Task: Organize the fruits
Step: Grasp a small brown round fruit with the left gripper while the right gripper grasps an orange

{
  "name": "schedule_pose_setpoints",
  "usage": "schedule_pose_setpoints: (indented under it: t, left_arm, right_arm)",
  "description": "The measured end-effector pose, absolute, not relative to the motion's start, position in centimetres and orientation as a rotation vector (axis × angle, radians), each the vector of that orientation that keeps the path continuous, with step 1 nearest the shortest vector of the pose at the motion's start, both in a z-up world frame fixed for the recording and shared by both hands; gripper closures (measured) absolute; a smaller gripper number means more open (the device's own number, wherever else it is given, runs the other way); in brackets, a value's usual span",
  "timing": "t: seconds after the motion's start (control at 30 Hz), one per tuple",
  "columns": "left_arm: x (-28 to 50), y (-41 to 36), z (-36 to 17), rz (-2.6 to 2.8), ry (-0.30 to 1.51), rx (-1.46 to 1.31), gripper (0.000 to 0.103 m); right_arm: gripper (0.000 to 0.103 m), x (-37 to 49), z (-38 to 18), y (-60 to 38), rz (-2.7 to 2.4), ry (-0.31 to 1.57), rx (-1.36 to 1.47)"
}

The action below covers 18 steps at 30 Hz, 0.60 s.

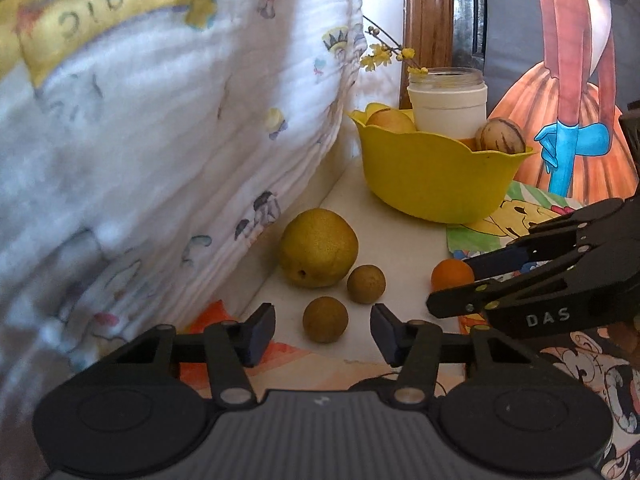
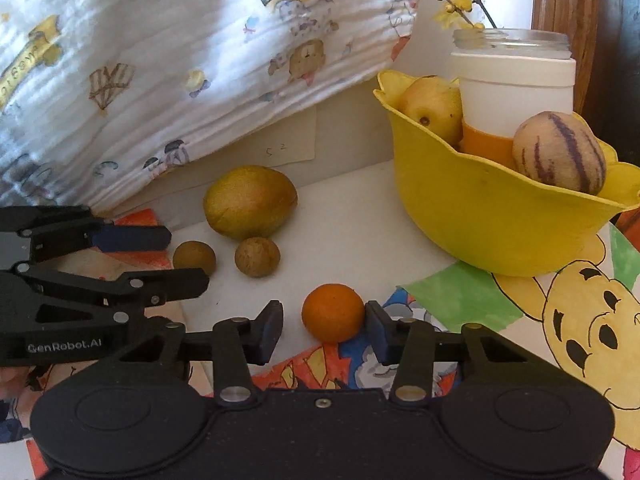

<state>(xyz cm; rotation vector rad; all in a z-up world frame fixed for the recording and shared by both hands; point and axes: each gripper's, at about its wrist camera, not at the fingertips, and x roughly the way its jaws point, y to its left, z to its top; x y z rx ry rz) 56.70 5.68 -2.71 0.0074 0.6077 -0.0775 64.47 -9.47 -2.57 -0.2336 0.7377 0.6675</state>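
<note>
Fruits mostly loose on white tabletop; yellow bowl [image 2: 500,216] at back edge holds two. Right gripper [image 2: 324,326] apart, straddling small orange [image 2: 332,312]; left gripper [image 1: 323,330] apart around brown fruit [image 1: 325,319]. Next: clamp, lift to bowl.

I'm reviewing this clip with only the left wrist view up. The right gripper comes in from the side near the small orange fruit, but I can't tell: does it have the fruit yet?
Observer: Not yet. In the right wrist view the right gripper is open, with the small orange fruit sitting between its fingers; one fingertip looks to be at the fruit's side, the other stands apart.
Operator: Is the striped fruit in the bowl fully inside?
Observer: The striped fruit rests against the yellow bowl near its rim, showing purple streaks.
Operator: And my left gripper?
Observer: From the right wrist view the left gripper is open, its fingertips beside the nearer small brown fruit, nothing held.
</note>
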Motion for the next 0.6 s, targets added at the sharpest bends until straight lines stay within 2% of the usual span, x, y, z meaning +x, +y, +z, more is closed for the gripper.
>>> schedule_pose_setpoints:
  t: [0.2,0.27,0.6]
  left_arm:
    - [57.3,5.5,-2.9,-0.088,0.635,-0.007,0.068]
    - [57.4,5.5,-3.0,-0.073,0.641,-0.005,0.074]
    - [55.9,4.9,-1.9,-0.091,0.655,-0.010,0.075]
  right_arm:
    - [0.067,64.6,-2.6,-9.4,0.645,0.730,-0.229]
    - [0.067,64.6,-2.6,-9.5,0.642,0.732,-0.227]
    - [0.068,62.4,-1.3,-10.3,0.651,0.734,-0.234]
